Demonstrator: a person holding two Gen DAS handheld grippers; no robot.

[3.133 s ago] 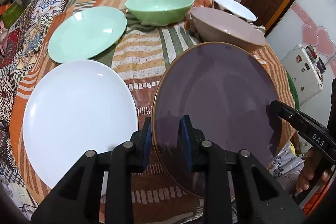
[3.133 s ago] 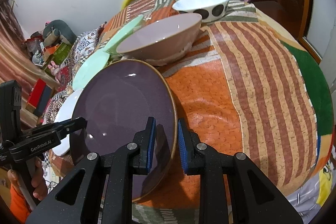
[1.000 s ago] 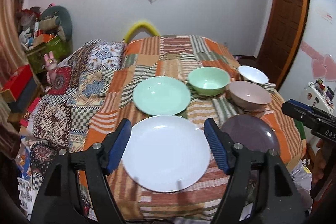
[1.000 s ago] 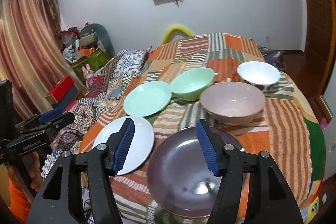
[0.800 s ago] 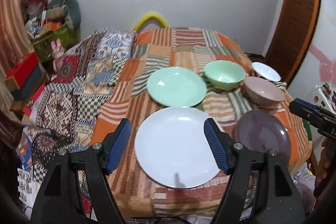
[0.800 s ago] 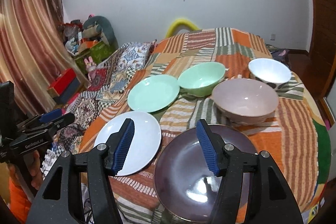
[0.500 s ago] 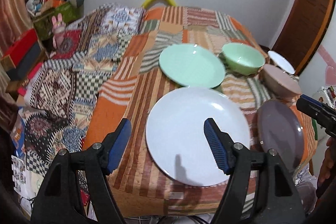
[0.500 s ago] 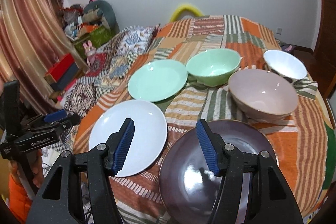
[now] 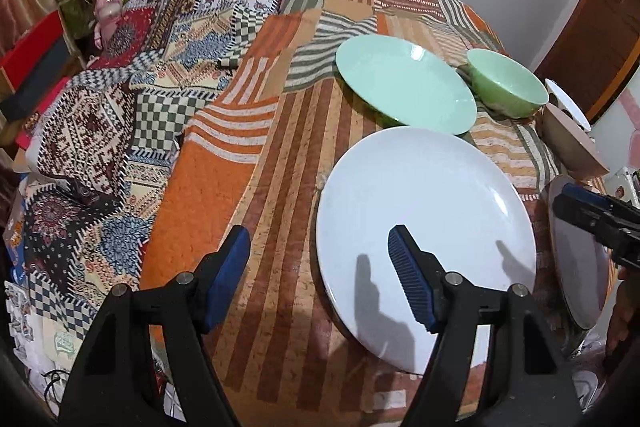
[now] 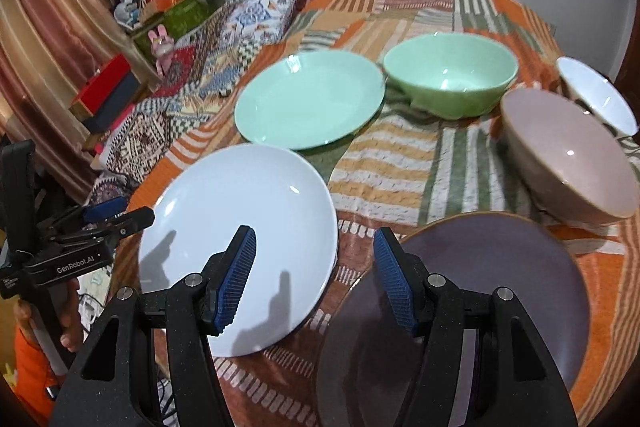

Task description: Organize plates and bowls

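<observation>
On a patchwork-covered counter [image 10: 400,163], both tongs hang apart, empty, around the white plate [image 9: 424,211]: left tongs [image 9: 320,259] at its left rim, right tongs [image 10: 314,267] by its right. Best gripped squarely by opposite rims.

One label reads clearly — "GenRobot.AI", in white on the black body of the left claw [image 10: 108,213].
</observation>
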